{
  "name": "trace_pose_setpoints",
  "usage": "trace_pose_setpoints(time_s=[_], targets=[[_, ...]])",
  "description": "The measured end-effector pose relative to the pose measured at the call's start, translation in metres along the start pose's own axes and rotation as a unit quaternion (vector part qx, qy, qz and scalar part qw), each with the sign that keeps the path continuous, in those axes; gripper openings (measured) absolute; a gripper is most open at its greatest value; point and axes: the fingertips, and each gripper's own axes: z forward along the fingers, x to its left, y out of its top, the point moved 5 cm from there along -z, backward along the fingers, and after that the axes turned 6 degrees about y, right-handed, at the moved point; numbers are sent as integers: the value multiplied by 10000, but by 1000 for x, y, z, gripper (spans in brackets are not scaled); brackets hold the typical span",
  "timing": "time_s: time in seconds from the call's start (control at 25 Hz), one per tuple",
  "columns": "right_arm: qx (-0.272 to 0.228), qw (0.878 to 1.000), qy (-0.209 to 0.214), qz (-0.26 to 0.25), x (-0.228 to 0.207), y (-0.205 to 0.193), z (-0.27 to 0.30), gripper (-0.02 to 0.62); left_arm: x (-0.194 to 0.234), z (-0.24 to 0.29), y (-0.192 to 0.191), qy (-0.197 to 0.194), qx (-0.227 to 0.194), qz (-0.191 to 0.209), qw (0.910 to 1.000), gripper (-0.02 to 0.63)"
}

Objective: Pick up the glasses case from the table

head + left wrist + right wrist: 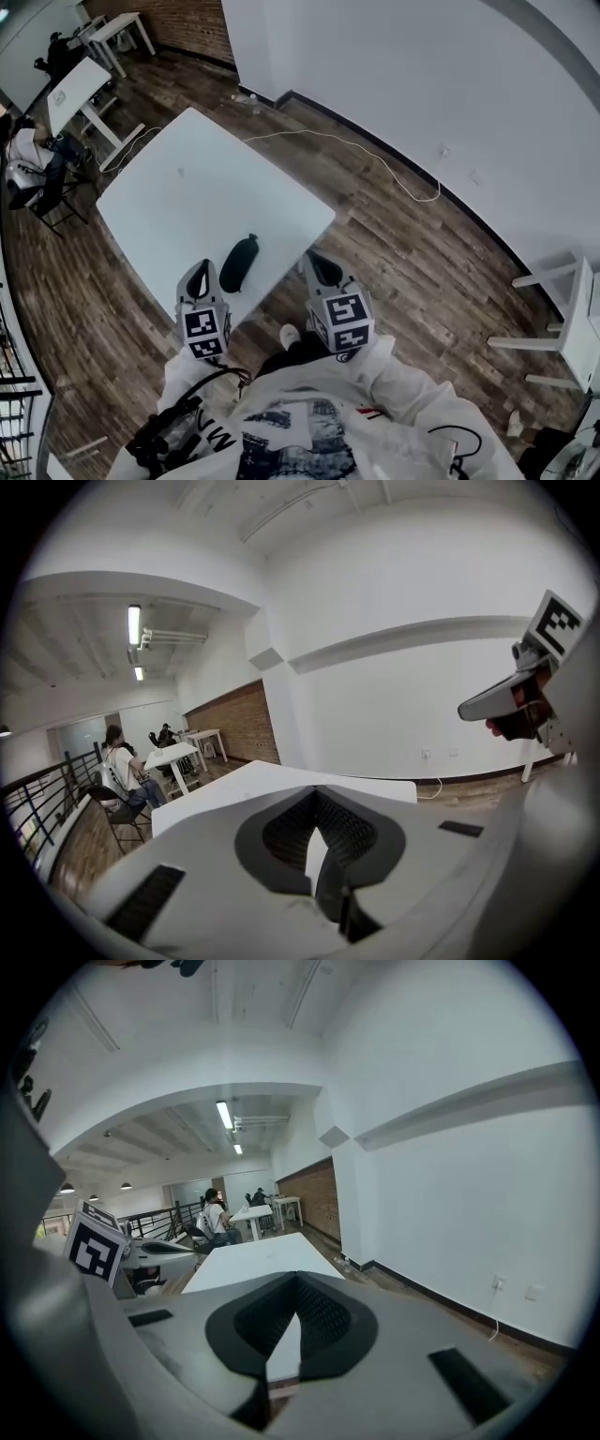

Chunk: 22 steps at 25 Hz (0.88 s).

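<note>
I am holding both claws closed and empty. My left claw [200, 277] is hovering over the white table's [187, 187] near edge, just beside the dark glasses case [238, 263] lying there. My right claw [323, 266] is hanging just off the table's edge.

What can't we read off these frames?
1. Glasses case: head view, too small to show seam or clasp; missing from both gripper views, whose lower halves the left gripper and right gripper fill.
2. Dark speck on table: head view, too small to identify.
</note>
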Motion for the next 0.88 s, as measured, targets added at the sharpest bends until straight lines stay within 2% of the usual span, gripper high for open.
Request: trace_pose_setpoints(time_s=[0.16, 0.24, 0.32, 0.4, 0.48, 0.64, 0.88], targets=[[97, 9999, -19, 75, -27, -1, 22, 6, -29, 39, -21, -500, 719, 214, 9959, 23], [144, 9998, 29, 101, -34, -3, 30, 6, -42, 57, -34, -804, 1025, 344, 9909, 55], [214, 9996, 97, 141, -38, -6, 36, 6, -52, 71, -46, -1085, 1337, 434, 9841, 235], [294, 9993, 169, 182, -44, -10, 41, 6, -65, 82, -59, -1344, 1673, 580, 9750, 383], [354, 9989, 225, 210, -44, -11, 47, 6, -73, 90, -72, -1563, 2011, 791, 9638, 469], [372, 9985, 340, 204, -42, -6, 55, 6, -82, 107, -93, -1822, 2573, 894, 9448, 488], [385, 9986, 322, 173, -45, -6, 54, 6, -80, 134, -130, -1832, 3277, 1043, 9210, 488]])
